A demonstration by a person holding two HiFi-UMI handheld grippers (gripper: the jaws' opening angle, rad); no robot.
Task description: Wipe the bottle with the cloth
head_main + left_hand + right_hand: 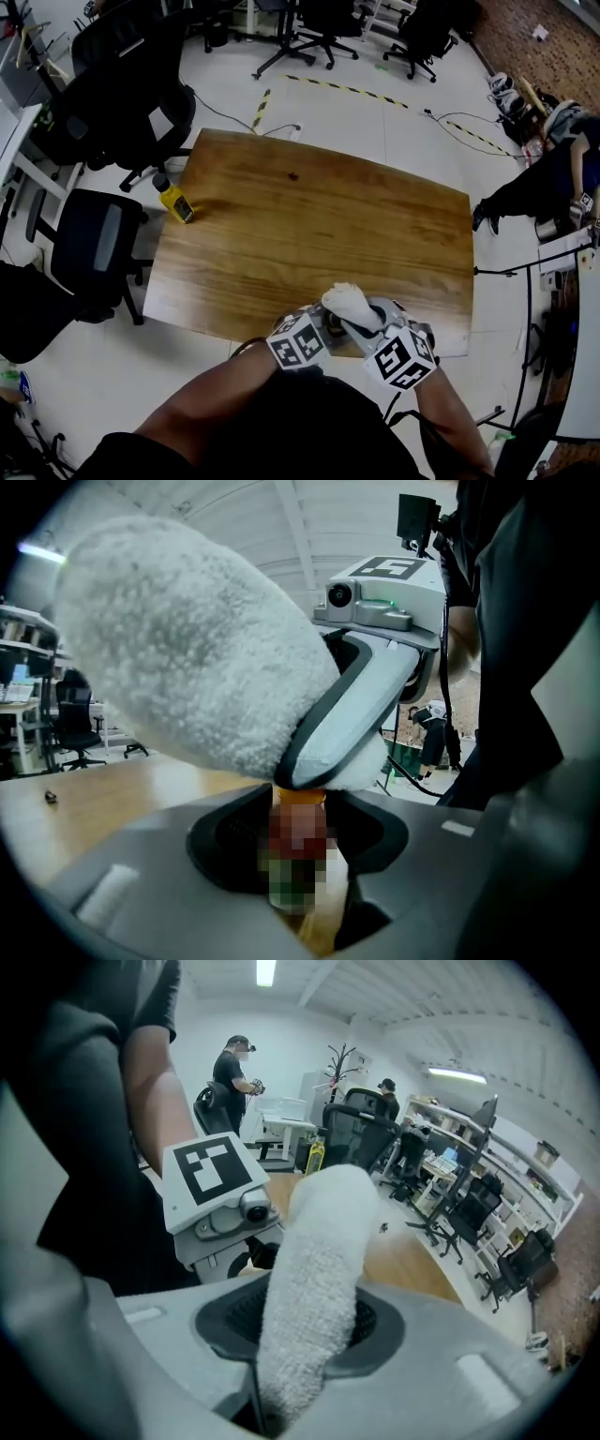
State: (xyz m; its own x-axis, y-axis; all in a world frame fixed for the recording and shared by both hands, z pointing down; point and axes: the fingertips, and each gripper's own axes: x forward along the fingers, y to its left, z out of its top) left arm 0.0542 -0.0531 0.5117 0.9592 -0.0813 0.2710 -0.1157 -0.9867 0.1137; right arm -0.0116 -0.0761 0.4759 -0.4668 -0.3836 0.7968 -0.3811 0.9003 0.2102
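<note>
My left gripper (298,829) is shut on a small bottle (298,860) with an orange cap, held upright between the jaws at the table's near edge. My right gripper (305,1330) is shut on a white fluffy cloth (319,1260). In the left gripper view the cloth (187,649) lies over the top of the bottle, with a finger (352,714) of the right gripper pressed against it. From the head view both grippers meet at the front edge, left gripper (319,333) beside right gripper (366,328), with the cloth (349,300) bunched above them. The bottle is hidden there.
The wooden table (309,234) carries a second, yellow bottle (176,202) at its far left and a small dark speck (293,174). Black office chairs (94,239) stand to the left and behind. A person (548,173) is at the right. Cables and striped tape (347,89) lie on the floor.
</note>
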